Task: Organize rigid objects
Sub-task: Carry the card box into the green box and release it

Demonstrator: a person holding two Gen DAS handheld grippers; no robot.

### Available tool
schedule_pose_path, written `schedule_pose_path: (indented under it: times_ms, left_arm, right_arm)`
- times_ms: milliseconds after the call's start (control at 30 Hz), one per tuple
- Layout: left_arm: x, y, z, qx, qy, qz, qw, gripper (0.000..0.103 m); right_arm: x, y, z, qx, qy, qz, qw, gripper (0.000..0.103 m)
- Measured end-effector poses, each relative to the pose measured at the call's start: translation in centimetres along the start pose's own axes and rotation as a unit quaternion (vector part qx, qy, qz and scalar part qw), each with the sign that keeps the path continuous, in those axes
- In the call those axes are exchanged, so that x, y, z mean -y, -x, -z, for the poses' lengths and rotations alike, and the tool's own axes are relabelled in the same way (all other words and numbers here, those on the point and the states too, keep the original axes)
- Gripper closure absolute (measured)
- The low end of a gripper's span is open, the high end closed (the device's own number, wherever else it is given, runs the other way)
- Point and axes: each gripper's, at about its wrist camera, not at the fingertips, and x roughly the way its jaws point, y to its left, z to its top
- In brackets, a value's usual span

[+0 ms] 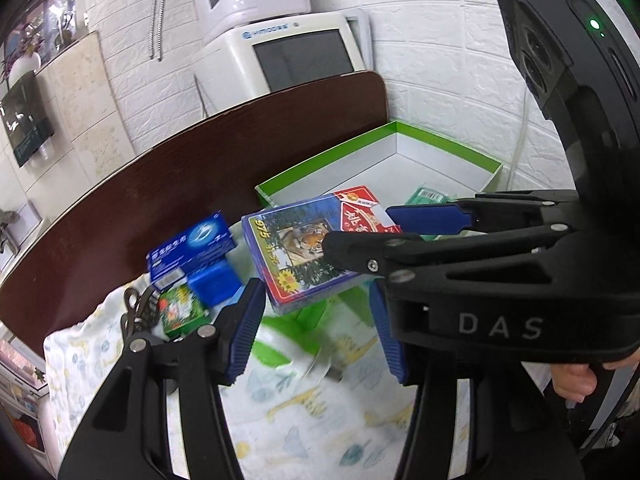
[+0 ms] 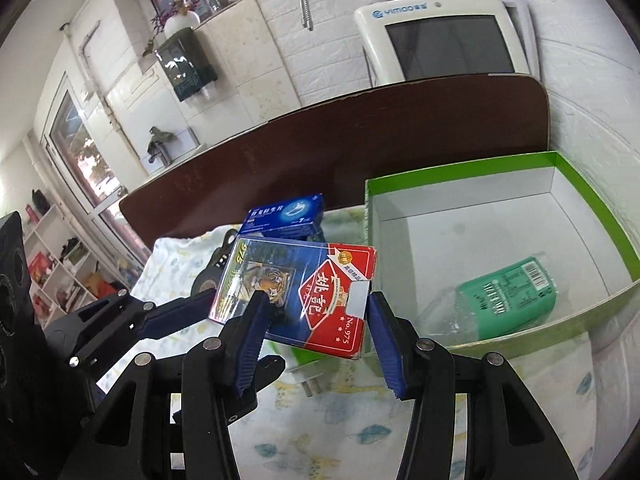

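White brick wall and a dark wooden board back my patterned cloth, where a green-rimmed box sits with a green-labelled bottle lying inside. Both claws stand about half open and pinch one thing: the tiger-print card box, lifted clear of the cloth, just beside that box's near corner. My right gripper clamps its red end, my left gripper its far edge. It looks light, stiff and glossy, so I judge it slippery; flat faces near the edges suit best. A blue medicine carton waits behind.
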Motion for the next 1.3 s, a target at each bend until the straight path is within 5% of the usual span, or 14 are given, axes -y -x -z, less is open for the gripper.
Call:
schedule_pose_path:
  times_ms: [567,667,767,1033,1300]
  left_arm:
    - [3.1,-5.7,-5.2,-0.023,-0.02,0.026,0.9992,0.052]
    - [3.9,-6.2,-6.2,-0.015,-0.029,0.058,0.9978,0.053]
    - [4.9,-6.9,-7.0,-0.004,-0.056,0.038,0.9977,0.051]
    - [1.3,-8.4,-6.5,-0.032,-0.009,0.007,0.9994,0.051]
    - [-1.0,-8.1,-5.4,-0.042,0.02,-0.011,0.9989,0.051]
  right_arm:
    - [7.3,-0.3,-2.9,0.026,-0.04,0.028,0.998,0.05]
    - [8.3,-0.9,-3.2,0.022,-0.043,0.023,0.999,0.05]
    - [8.4,-1.8,-3.6,0.012,-0.04,-0.015,0.999,0.054]
    - [11.6,-1.1,-4.5,0.045,-0.062,0.031,0.997,0.055]
    - [13.3,-1.7,-3.9,0.027,-0.089,0.042,0.995,0.055]
